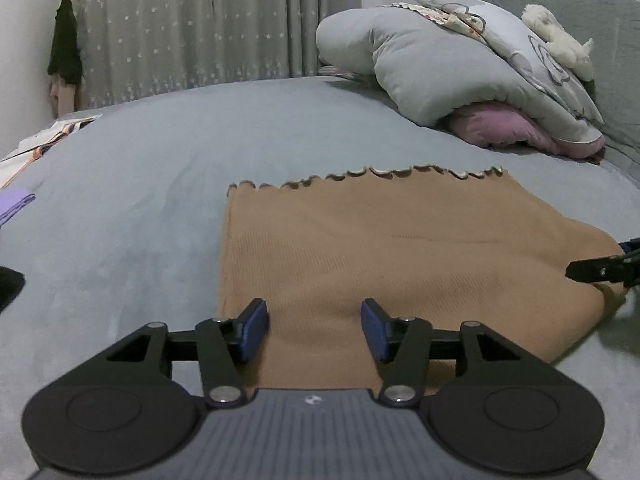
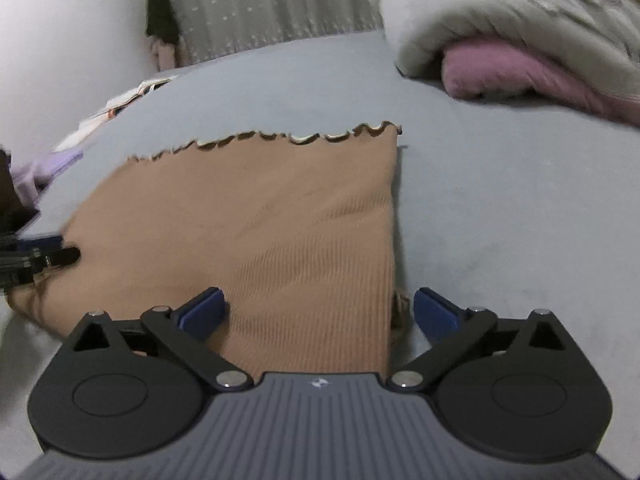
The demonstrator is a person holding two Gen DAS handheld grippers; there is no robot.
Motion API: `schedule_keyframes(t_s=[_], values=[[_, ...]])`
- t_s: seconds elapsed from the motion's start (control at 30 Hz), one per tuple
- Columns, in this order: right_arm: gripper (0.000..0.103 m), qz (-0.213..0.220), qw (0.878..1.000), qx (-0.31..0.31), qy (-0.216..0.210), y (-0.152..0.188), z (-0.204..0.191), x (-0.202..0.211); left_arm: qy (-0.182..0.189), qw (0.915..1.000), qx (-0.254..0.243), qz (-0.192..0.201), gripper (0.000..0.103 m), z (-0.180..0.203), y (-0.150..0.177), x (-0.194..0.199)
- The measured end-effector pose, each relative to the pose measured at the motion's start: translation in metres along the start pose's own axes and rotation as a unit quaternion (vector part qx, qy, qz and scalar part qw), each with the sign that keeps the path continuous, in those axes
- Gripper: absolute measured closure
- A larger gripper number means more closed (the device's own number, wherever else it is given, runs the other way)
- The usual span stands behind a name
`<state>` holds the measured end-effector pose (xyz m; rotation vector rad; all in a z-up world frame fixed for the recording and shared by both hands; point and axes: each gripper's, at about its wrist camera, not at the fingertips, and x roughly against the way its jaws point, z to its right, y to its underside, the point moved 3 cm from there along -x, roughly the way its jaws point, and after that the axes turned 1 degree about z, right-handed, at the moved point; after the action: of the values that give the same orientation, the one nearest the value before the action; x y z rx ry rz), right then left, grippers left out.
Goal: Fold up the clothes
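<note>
A tan ribbed garment (image 1: 380,248) with a ruffled far hem lies flat on the grey bed (image 1: 140,200); it also shows in the right wrist view (image 2: 260,232). My left gripper (image 1: 314,330) is open, low over the garment's near left part, its fingers apart and holding nothing. My right gripper (image 2: 318,314) is open over the garment's near right edge, one pad on each side of that edge. The right gripper's fingertip (image 1: 592,270) shows at the right edge of the left wrist view. The left gripper's fingertip (image 2: 52,256) shows at the left edge of the right wrist view.
A folded grey quilt (image 1: 440,64) over a pink blanket (image 1: 504,128) lies at the far right. A white plush toy (image 1: 560,36) sits on top. A lilac cloth (image 1: 16,204) and a patterned cloth (image 1: 44,140) lie at the far left. A starred curtain (image 1: 200,20) hangs behind.
</note>
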<state>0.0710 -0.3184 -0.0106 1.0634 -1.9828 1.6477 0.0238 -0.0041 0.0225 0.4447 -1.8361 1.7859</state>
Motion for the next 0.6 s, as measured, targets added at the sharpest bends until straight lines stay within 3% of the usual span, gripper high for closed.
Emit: schedule_keyframes(t_s=[0.13, 0.2, 0.33, 0.4, 0.53, 0.6], values=[[0.002, 0.018, 1.0, -0.025, -0.005, -0.004, 0.019, 0.031, 0.006, 0.9981, 0.062, 0.006, 0.043, -0.031, -0.006, 0.028], [0.002, 0.015, 0.993, -0.103, -0.059, 0.002, 0.041, 0.047, 0.017, 0.9948, 0.101, -0.003, 0.04, -0.052, -0.001, 0.042], [0.002, -0.003, 0.962, -0.224, -0.155, 0.017, 0.066, 0.058, 0.069, 0.9802, 0.182, -0.036, 0.038, -0.065, 0.016, 0.044], [0.002, -0.01, 0.926, -0.312, -0.211, 0.032, 0.08, 0.06, 0.097, 0.9688, 0.222, -0.053, 0.038, -0.07, 0.024, 0.044], [0.002, -0.017, 0.899, -0.373, -0.23, 0.05, 0.088, 0.057, 0.151, 0.938, 0.3, -0.086, 0.037, -0.08, 0.041, 0.044], [0.002, -0.012, 0.892, -0.388, -0.232, 0.056, 0.087, 0.054, 0.162, 0.9303, 0.315, -0.094, 0.034, -0.082, 0.044, 0.041]])
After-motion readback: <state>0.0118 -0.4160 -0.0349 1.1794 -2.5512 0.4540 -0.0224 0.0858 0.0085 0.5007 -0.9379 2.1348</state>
